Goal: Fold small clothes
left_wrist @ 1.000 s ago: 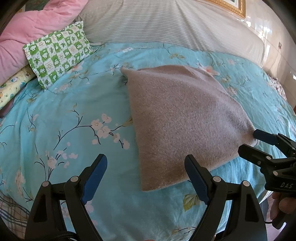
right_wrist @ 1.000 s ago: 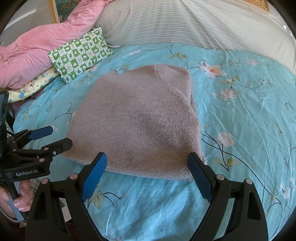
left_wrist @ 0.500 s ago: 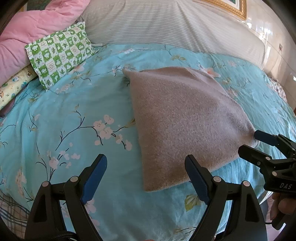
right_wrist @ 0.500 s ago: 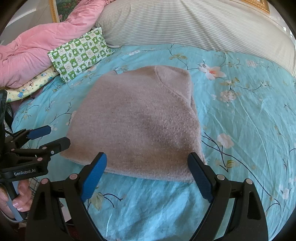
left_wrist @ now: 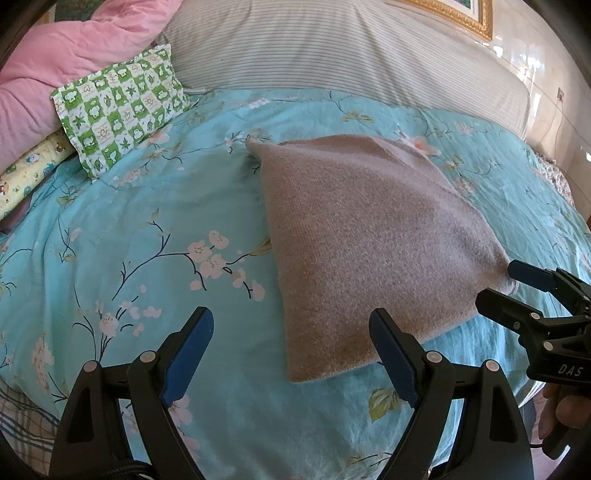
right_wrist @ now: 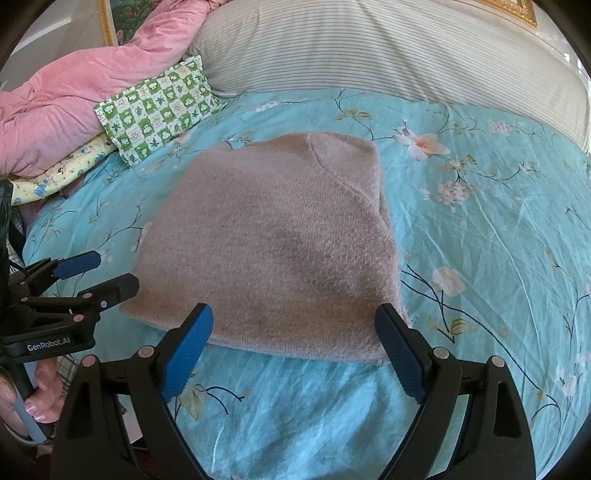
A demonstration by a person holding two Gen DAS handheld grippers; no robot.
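Bedroom setting: a bed covered by a turquoise cotton sheet printed with branches and pale blossoms [left_wrist: 155, 229], seen from 2 gripper cameras near its front edge.

Far left: a crumpled pink quilt [left_wrist: 55, 66] heaped at the head of the bed, with a yellow cartoon-print cloth [left_wrist: 33, 170] tucked beneath it.

Left of centre: a small green-and-white checked pillow with leaf motifs [left_wrist: 122, 107], lying on the sheet just in front of the quilt.

Along the back: a long grey-and-white striped bolster [left_wrist: 332, 48] running the width of the bed; a gilt picture frame [left_wrist: 465, 18] on the wall above it.

Centre: 1 folded beige-pink knitted garment [right_wrist: 273, 243], flat on the sheet, near edge close to the front of the bed.

Left gripper [left_wrist: 291, 347]: black frame, blue pads, jaws spread wide and holding nothing; its right pad sits over the garment's near left corner, whether it touches cannot be told.

Right gripper [right_wrist: 293, 347]: same make, jaws spread wide and holding nothing, poised at the garment's near edge, which lies between the 2 pads.

Each handle is held by a hand [right_wrist: 40, 391] at the frame's edge.
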